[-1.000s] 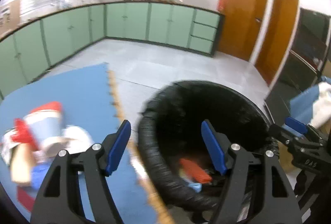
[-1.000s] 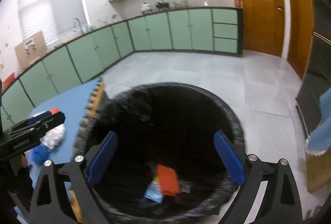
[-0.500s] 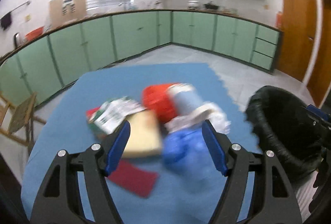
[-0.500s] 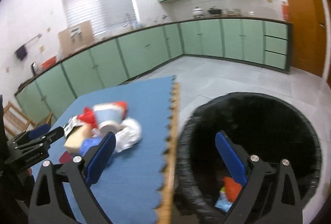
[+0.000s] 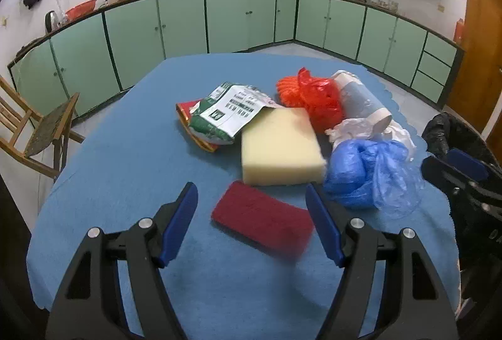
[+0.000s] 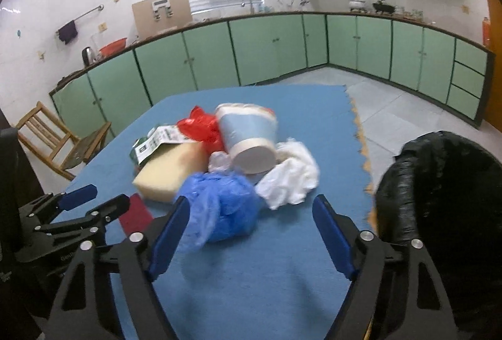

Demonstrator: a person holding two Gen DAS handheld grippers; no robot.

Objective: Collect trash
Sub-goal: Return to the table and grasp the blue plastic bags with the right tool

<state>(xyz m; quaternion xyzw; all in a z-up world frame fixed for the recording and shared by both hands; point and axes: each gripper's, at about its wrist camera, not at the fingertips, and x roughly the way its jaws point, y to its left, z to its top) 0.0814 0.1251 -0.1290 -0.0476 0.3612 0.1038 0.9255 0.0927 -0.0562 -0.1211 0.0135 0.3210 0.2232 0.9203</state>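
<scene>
A pile of trash lies on the blue mat (image 5: 125,170): a dark red scouring pad (image 5: 262,217), a yellow sponge (image 5: 279,145), a green and white packet (image 5: 226,114), a red plastic bag (image 5: 310,95), a blue paper cup (image 6: 248,132), a white bag (image 6: 291,176) and a blue plastic bag (image 5: 360,173), also in the right wrist view (image 6: 222,208). My left gripper (image 5: 252,220) is open and empty, with the red pad between its fingers. My right gripper (image 6: 251,233) is open and empty, just before the blue bag. The black-lined bin (image 6: 445,214) stands right of the mat.
A wooden chair (image 5: 34,132) stands left of the mat. Green cabinets (image 5: 244,19) run along the far walls. Grey tiled floor (image 6: 401,117) lies beyond the mat's right edge. A wooden door (image 5: 480,57) is at the far right.
Both grippers have swung left from over the bin to face the trash pile on the mat, and moved closer to it. Both stayed open and empty.
</scene>
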